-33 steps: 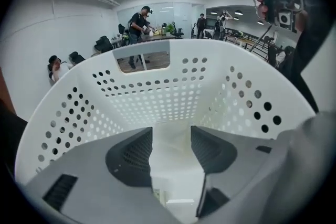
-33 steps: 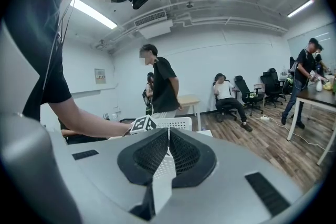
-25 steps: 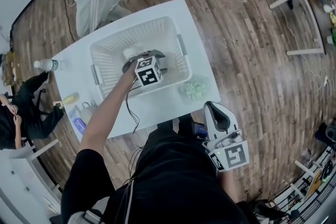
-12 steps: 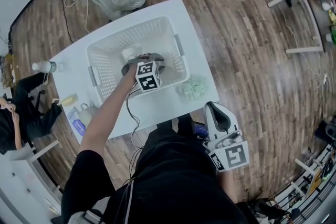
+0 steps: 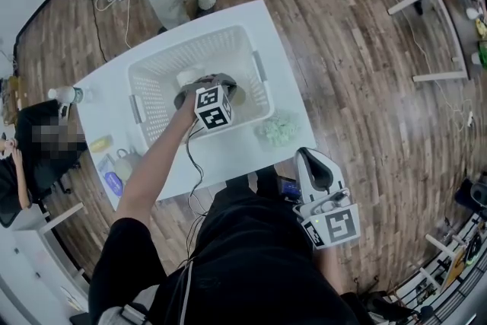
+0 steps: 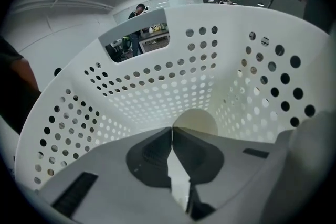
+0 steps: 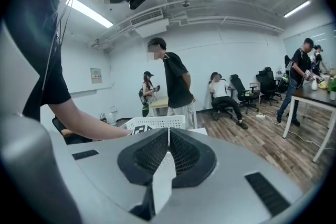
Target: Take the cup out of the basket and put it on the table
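From my seat I see a white table (image 5: 228, 152) standing on a wooden plank floor (image 5: 365, 87). A white perforated basket (image 5: 156, 99) sits on its middle. A pale green bundle (image 5: 278, 130) lies just beside the basket's near right corner. Along the left edge lie a clear bottle (image 5: 67, 94), a yellow thing (image 5: 101, 143) and some small bottles (image 5: 122, 164).

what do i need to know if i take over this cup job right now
Left gripper: jaws together, down inside the basket, right at the cup; unclear whether its wall is pinched.
Right gripper: shut, empty, held away from the table.
Done: reach into basket.
Left: confirm grip, lift cup out, set it on the table.
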Action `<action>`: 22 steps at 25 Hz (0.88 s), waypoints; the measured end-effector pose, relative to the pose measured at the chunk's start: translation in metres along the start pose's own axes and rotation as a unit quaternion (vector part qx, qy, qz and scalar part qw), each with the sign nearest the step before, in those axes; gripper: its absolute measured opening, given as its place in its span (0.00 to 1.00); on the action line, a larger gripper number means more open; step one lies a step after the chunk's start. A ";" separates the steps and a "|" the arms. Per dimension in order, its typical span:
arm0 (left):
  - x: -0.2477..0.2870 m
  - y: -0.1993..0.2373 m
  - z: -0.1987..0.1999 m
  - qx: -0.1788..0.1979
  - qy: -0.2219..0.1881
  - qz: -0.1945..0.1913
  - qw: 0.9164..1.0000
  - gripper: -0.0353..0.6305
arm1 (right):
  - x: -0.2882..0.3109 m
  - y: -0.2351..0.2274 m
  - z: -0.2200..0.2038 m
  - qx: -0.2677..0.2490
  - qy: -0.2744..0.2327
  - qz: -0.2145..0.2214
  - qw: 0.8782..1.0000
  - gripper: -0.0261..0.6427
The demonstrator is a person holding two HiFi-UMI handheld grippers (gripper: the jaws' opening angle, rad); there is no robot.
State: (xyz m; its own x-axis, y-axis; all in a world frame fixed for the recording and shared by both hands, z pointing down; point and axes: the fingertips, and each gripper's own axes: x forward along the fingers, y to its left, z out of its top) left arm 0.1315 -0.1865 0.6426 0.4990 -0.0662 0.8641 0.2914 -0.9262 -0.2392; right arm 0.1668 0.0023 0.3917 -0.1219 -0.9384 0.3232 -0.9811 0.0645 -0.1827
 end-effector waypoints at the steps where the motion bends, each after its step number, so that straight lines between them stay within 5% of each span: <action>1: -0.001 0.003 0.001 -0.002 0.000 0.005 1.000 0.08 | 0.000 0.000 0.001 -0.001 -0.001 0.001 1.000 0.08; 8: -0.011 0.017 0.002 -0.020 0.001 0.028 0.999 0.08 | -0.003 0.003 0.004 -0.006 -0.008 0.004 1.000 0.08; 15: -0.037 0.035 0.009 -0.076 -0.019 0.059 0.995 0.08 | -0.008 0.004 0.009 -0.010 -0.016 0.009 1.000 0.08; 19: -0.059 0.044 0.016 -0.127 -0.050 0.083 0.987 0.07 | -0.009 0.007 0.012 -0.016 -0.021 0.015 1.000 0.08; 22: -0.083 0.050 0.023 -0.183 -0.088 0.111 0.973 0.07 | -0.008 0.010 0.015 -0.022 -0.028 0.023 0.999 0.08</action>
State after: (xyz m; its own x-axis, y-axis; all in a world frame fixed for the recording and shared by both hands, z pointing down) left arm 0.1235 -0.2187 0.5487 0.6578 -0.2447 0.7123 -0.1328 -0.9686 -0.2101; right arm 0.1607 0.0050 0.3732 -0.1604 -0.9515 0.2627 -0.9802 0.1223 -0.1557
